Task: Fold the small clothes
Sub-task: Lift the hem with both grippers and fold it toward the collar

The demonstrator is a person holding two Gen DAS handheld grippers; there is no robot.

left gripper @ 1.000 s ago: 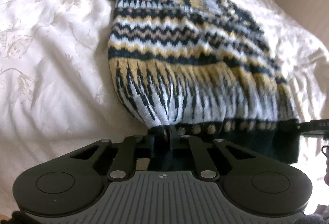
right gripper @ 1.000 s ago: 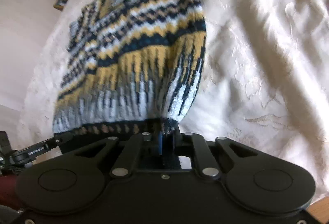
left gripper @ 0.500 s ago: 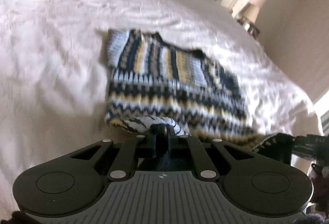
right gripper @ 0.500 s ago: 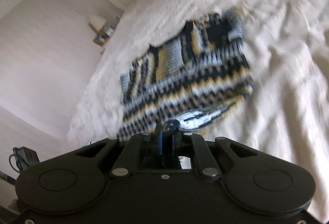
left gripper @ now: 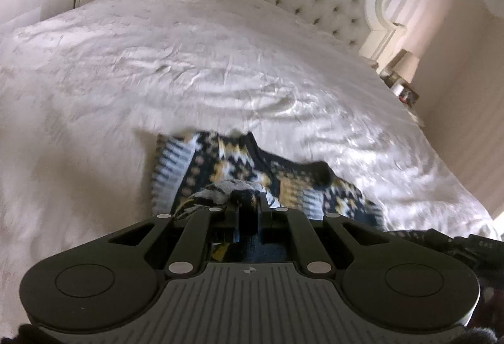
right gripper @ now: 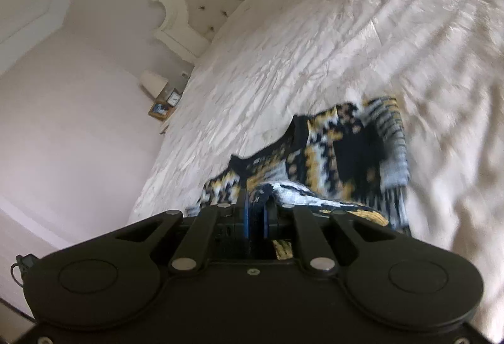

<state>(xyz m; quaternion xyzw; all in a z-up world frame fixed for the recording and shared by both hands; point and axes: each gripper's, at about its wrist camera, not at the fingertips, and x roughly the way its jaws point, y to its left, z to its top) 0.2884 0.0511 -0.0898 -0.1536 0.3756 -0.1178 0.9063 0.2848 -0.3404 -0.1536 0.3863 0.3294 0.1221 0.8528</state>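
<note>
Here, our left gripper and right gripper each clamped on the hem of the navy, yellow and white patterned knit sweater, lying at six o'clock on the white quilted bedspread.

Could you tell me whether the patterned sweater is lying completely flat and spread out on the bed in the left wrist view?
No: the left gripper holds a bunched edge of the sweater lifted off the bed.

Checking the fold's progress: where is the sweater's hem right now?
In both wrist views the sweater lies on the white bedspread; its hem is lifted above the body, pinched in the left gripper and the right gripper.
</note>
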